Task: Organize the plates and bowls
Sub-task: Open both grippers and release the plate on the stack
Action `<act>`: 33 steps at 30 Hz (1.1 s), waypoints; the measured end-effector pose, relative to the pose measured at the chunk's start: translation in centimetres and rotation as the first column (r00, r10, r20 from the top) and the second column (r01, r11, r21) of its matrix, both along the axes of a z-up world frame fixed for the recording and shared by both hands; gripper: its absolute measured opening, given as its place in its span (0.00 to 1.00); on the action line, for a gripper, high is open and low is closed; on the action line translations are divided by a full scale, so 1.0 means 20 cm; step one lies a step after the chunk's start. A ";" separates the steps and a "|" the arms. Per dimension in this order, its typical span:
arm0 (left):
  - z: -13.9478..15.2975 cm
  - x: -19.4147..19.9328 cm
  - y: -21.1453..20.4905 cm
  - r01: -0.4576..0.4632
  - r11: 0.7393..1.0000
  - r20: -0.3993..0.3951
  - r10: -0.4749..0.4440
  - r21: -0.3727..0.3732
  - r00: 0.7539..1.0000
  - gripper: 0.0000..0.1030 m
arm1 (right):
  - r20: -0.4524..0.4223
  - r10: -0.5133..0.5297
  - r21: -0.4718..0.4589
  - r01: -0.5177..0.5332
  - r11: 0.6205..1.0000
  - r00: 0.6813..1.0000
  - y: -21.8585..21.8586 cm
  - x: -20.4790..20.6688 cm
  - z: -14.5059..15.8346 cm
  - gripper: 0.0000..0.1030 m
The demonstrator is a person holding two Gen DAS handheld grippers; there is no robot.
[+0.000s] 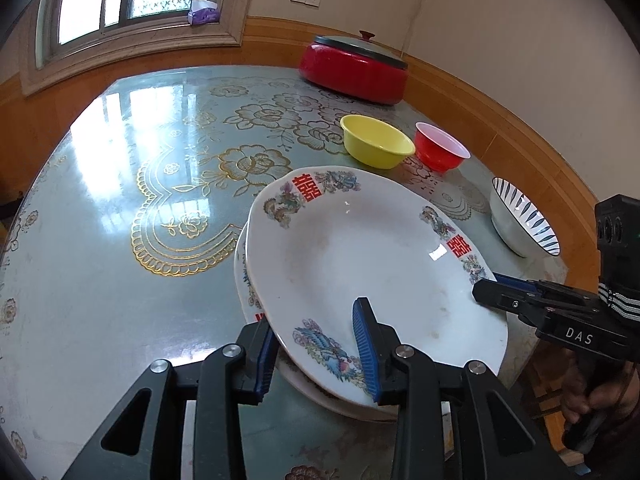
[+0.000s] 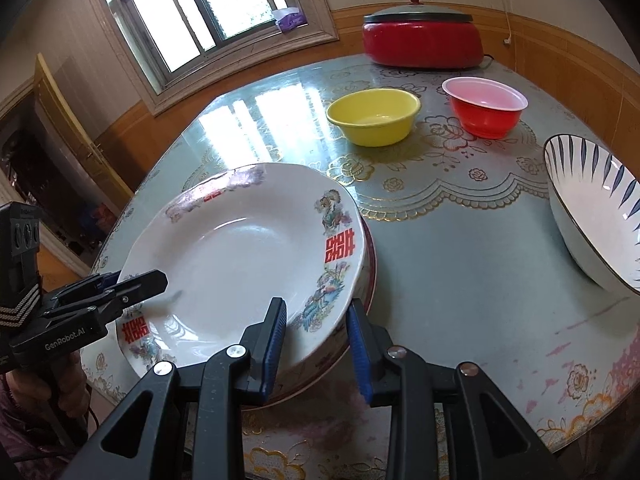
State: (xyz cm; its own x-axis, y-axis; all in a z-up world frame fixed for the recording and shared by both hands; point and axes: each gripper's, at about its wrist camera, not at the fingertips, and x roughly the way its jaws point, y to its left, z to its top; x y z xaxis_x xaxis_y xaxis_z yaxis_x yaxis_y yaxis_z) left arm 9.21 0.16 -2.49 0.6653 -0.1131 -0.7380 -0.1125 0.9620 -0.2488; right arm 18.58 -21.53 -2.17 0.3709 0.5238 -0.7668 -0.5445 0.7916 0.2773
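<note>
A white plate with red characters and bird prints [image 1: 360, 256] [image 2: 240, 256] lies tilted on top of a second plate [image 1: 244, 280] [image 2: 370, 276] near the table's front edge. My left gripper [image 1: 316, 354] is open, its jaws on either side of the top plate's near rim; it shows from the side in the right wrist view [image 2: 132, 282]. My right gripper [image 2: 318, 344] is open astride the plates' right rim; it also shows in the left wrist view [image 1: 490, 286]. A yellow bowl [image 1: 376, 142] [image 2: 374, 116], a red bowl [image 1: 440, 148] [image 2: 484, 106] and a blue-striped white bowl [image 1: 520, 216] [image 2: 592, 208] stand beyond.
A red lidded electric pot [image 1: 356, 68] [image 2: 422, 36] stands at the table's far edge by the wall. The round table has a glossy floral cover [image 1: 160, 160] [image 2: 460, 260]. A window lies beyond on the left.
</note>
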 end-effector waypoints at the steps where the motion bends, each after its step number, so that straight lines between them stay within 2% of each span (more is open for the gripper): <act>1: 0.00 0.00 0.00 -0.003 1.000 0.001 0.003 -0.004 1.000 0.34 | 0.003 0.000 -0.004 0.000 1.000 1.000 0.00 0.00 0.00 0.30; 11: 0.03 -0.07 0.01 -0.044 0.999 0.009 0.044 0.020 0.999 0.37 | 0.021 -0.013 -0.014 0.013 1.000 1.000 -0.03 0.00 0.02 0.30; 13: 0.02 -0.07 0.01 -0.063 0.997 -0.009 0.064 0.043 0.998 0.44 | 0.027 -0.008 -0.019 0.009 1.000 1.000 -0.02 0.00 0.02 0.30; 20: -0.02 -0.10 0.01 -0.074 0.997 -0.025 0.075 0.013 0.997 0.44 | 0.045 0.040 -0.042 -0.038 0.998 0.998 0.03 -0.04 0.01 0.31; 33: 0.02 -0.10 0.01 -0.138 0.988 -0.021 0.140 0.072 0.990 0.44 | 0.053 0.046 -0.050 -0.043 0.998 0.998 0.04 -0.05 0.00 0.31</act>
State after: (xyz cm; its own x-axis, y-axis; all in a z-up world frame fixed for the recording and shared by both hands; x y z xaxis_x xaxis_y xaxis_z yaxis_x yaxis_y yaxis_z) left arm 7.14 0.32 -2.04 0.6514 0.0315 -0.7581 -0.2519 0.9515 -0.1769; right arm 17.52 -20.82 -2.07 0.3894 0.5034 -0.7714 -0.5929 0.7779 0.2084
